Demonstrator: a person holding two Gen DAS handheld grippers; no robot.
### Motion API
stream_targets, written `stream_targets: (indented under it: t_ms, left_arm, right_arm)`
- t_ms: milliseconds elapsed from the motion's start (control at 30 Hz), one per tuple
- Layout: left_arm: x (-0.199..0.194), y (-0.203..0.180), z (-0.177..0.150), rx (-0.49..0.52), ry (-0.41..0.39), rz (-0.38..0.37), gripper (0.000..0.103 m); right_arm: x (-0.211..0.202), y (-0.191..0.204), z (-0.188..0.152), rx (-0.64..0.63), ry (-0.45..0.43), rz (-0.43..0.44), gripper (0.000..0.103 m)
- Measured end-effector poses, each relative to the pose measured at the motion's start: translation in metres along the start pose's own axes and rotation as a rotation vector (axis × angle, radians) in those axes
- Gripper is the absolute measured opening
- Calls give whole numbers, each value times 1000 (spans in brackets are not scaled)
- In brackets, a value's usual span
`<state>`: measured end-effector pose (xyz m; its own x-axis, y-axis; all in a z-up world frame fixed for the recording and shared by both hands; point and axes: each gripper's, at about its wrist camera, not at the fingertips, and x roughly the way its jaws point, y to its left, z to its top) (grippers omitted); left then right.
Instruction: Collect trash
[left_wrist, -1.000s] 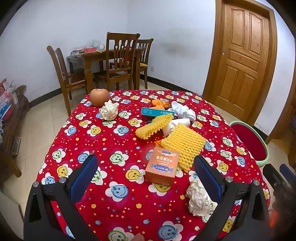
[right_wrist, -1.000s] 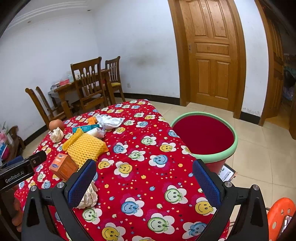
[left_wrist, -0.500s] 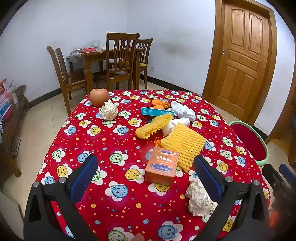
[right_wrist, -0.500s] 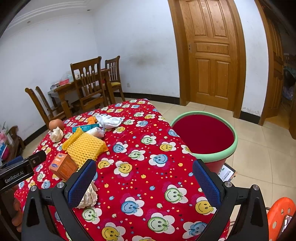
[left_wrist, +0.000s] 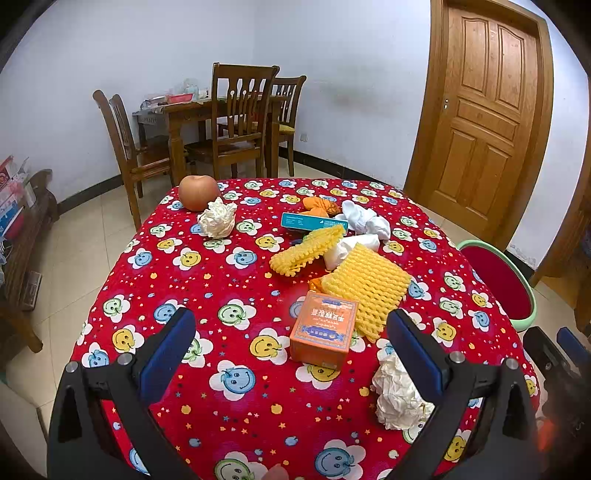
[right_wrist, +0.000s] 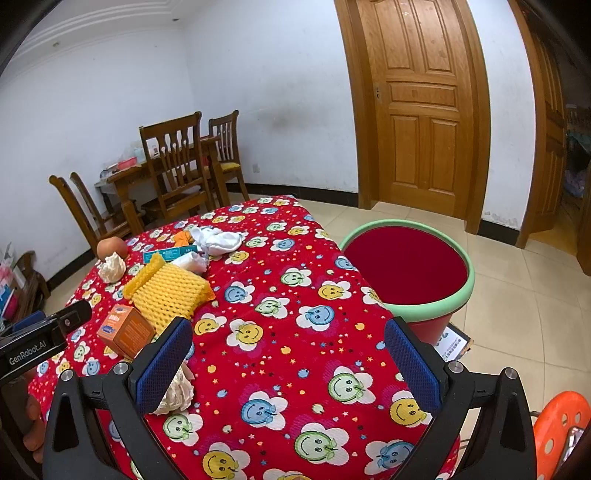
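**Both claws wide over a littered table**

The left gripper (left_wrist: 291, 347) hangs above the red cloth (left_wrist: 229, 280), jaws spread wide and holding nothing — an orange box (left_wrist: 323, 328) lies between its fingers, a paper wad (left_wrist: 397, 395) by the right one. Yellow foam nets (left_wrist: 364, 284), a white rag (left_wrist: 365, 219) and an apple (left_wrist: 198, 192) lie farther off. The right gripper (right_wrist: 288, 362) is wide too, empty; the bin (right_wrist: 424, 301) stands just beside the table.

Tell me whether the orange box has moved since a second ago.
No. The orange box sits in the same spot on the tablecloth, still against the near corner of the yellow foam net.
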<state>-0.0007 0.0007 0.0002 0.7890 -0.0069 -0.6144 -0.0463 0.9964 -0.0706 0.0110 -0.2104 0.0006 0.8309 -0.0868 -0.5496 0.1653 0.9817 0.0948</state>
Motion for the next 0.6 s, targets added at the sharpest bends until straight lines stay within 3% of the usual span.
stream_targets:
  t_ms: [600]
  left_arm:
    - [-1, 4, 0, -1, 4, 1, 101]
  right_arm:
    - [0, -1, -4, 6, 6, -3, 103]
